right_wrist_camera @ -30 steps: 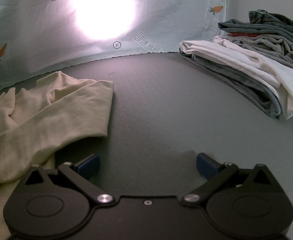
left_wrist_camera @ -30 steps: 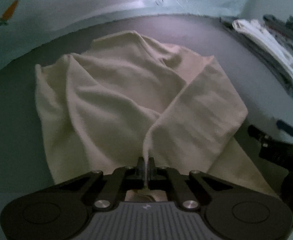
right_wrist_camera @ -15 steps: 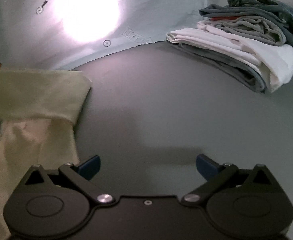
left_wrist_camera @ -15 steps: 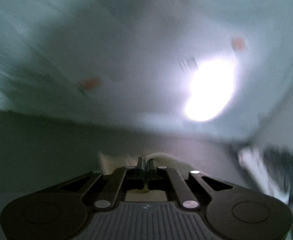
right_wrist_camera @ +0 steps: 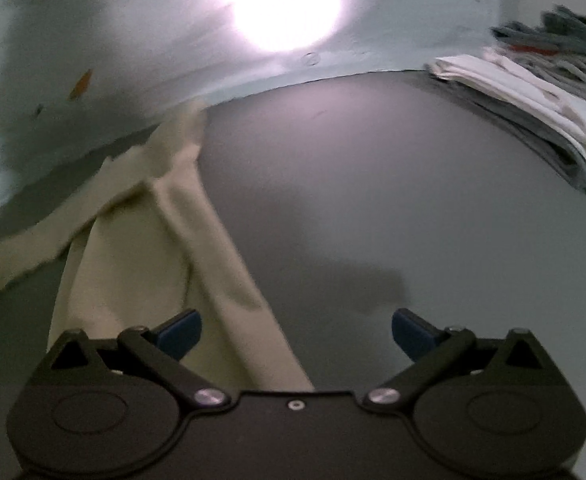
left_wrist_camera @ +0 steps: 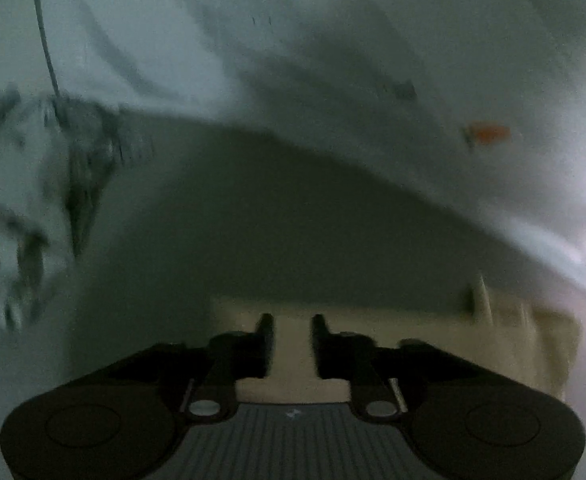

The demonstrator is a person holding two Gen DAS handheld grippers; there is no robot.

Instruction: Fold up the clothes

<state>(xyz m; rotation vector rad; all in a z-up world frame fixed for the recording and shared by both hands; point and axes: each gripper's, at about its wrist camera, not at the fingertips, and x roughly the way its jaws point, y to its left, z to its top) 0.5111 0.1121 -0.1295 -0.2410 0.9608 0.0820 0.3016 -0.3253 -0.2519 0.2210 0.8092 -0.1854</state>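
The cream garment (right_wrist_camera: pixel 145 240) lies stretched across the grey table (right_wrist_camera: pixel 353 180), one narrow part running up toward the backdrop. My right gripper (right_wrist_camera: pixel 297 332) is open beside it, the left blue pad (right_wrist_camera: pixel 181 332) over the cloth's edge, with nothing gripped. In the blurred left wrist view my left gripper (left_wrist_camera: pixel 293 340) has its jaws opening. The cream garment (left_wrist_camera: pixel 413 320) shows through the gap and spreads to the right. The pads do not press on it.
A stack of folded clothes (right_wrist_camera: pixel 533 92), white, grey and dark, sits at the table's far right. A pale backdrop cloth (right_wrist_camera: pixel 93 40) with small carrot prints rings the table, with a bright light glare (right_wrist_camera: pixel 281 0) on it. A blurred patterned white shape (left_wrist_camera: pixel 21 200) fills the left of the left wrist view.
My left gripper, shut on a fold of the cream garment, swung and rolled away with it, and its jaws have now parted. The right gripper came closer to the garment, still open.
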